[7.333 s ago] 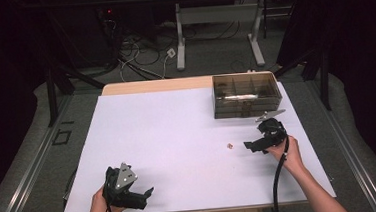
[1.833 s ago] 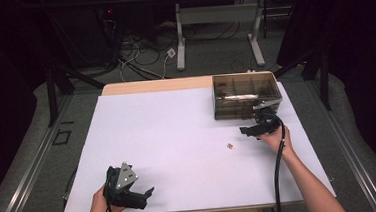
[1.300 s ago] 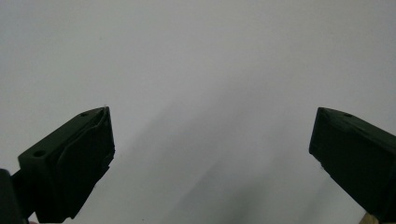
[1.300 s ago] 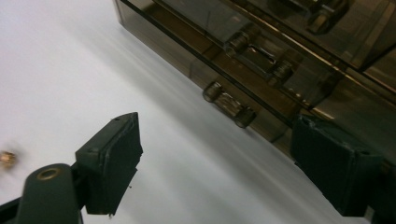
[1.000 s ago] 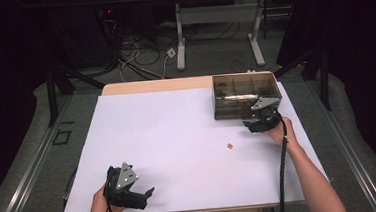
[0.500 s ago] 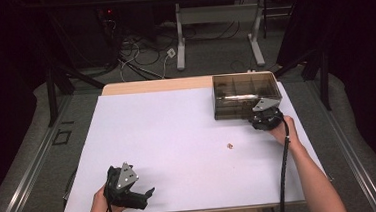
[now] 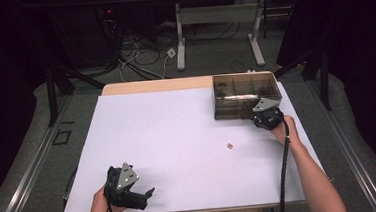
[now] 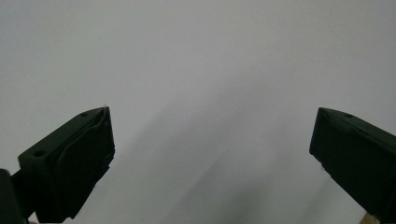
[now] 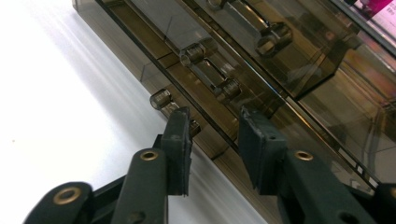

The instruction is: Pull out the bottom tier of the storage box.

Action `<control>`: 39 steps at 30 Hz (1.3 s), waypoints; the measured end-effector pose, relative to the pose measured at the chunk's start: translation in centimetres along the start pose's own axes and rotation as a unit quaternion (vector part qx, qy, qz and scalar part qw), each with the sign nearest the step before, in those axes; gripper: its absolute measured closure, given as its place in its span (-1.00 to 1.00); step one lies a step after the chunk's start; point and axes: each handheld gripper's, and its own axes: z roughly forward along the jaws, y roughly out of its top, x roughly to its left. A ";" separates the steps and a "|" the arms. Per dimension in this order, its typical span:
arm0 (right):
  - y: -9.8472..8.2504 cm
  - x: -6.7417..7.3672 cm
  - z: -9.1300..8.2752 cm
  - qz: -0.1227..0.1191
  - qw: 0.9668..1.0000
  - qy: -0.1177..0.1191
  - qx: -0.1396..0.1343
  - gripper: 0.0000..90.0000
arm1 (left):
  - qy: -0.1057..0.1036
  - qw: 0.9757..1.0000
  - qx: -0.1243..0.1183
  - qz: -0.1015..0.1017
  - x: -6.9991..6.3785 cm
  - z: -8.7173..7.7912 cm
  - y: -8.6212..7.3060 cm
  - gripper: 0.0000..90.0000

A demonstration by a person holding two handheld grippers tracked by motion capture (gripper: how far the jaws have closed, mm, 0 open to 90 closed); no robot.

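Now the person's right forearm runs up from the table's five o'clock corner toward two o'clock, the hand wrapped round the right hand-held gripper (image 7: 263,115), which sits against the near wall of the smoky clear organizer box (image 7: 245,93). That box stands at the table's (image 7: 178,136) one o'clock corner, long axis running nine to three, its near right corner touching the hand-held gripper. In the right gripper view the jaws have just been closing to a narrow gap astride the box's front edge beside a small latch (image 9: 163,99); whether the pads press on it I cannot tell. A tiny brown bit (image 7: 230,145) lies at eight o'clock from that hand-held gripper. The left hand-held gripper (image 7: 143,197) rests at the table's seven o'clock edge, jaws wide.
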 end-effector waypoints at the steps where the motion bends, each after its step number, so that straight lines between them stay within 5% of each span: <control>1: 0.0 0.0 0.0 -0.001 1.000 -0.001 0.000 0.49 | 0.006 1.000 -0.006 -0.001 -0.1 0.1 0.0 -1.00; 16: 0.3 0.2 0.2 -0.004 1.000 -0.016 0.015 0.63 | 0.002 1.000 -0.003 0.001 -0.1 0.0 0.0 -1.00; 39: 0.4 0.3 -0.2 -0.020 0.999 -0.003 0.029 0.65 | 0.005 1.000 -0.006 0.000 -0.1 0.1 0.0 -1.00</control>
